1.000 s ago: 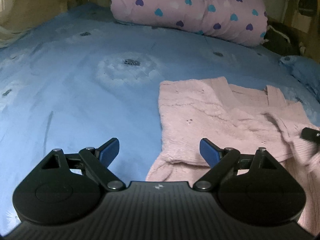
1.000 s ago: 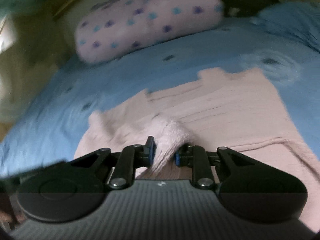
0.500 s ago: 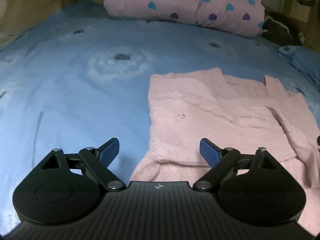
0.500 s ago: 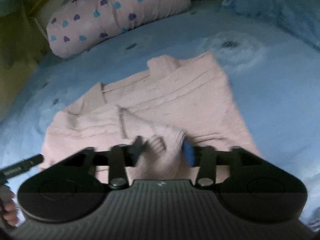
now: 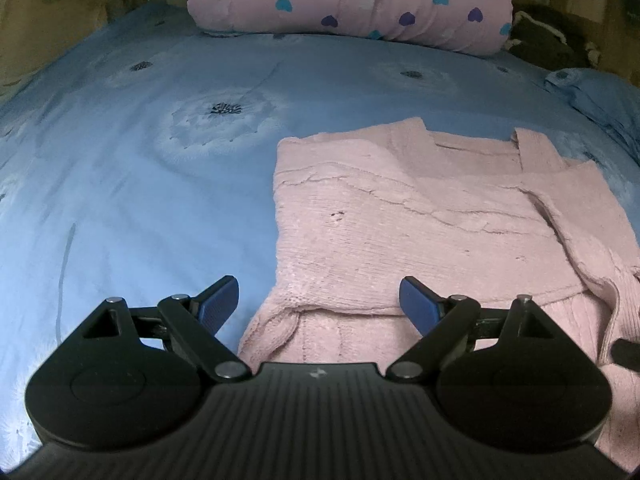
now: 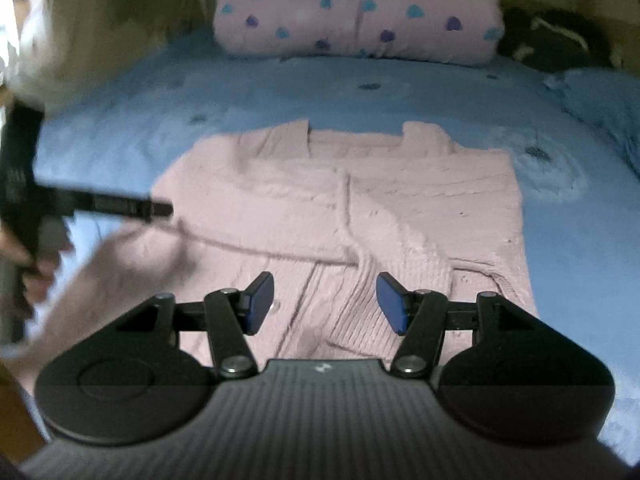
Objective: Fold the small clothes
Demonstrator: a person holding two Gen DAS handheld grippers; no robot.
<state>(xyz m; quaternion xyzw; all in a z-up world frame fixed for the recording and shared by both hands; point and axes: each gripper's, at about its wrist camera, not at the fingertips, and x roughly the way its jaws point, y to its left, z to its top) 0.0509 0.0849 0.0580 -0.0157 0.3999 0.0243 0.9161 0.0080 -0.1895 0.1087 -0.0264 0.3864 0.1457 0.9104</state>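
Sleeves of the pink sweater (image 5: pixel 400 224) already lie folded in over its body, so I judge the fold about half done, with the lengthwise fold still to make. Nearest, the left hand-held gripper (image 5: pixel 319 300) hovers with jaws wide apart over the hem, and the right hand-held gripper (image 6: pixel 325 303), whose jaws have just been opening, holds nothing, its cuff lying loose below. The sweater rests flat on the blue bed (image 5: pixel 140 168), well short of the heart-print pillow (image 5: pixel 352 0) beyond.

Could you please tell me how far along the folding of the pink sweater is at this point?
Done: both sleeves of the fuzzy pink knitted sweater lie folded across its body on the blue floral bedspread. In hand: nothing; the right gripper has just been opening, its pads clear of the ribbed cuff below, and the left gripper hovers open over the sweater's edge. Left: probably folding the body in half.
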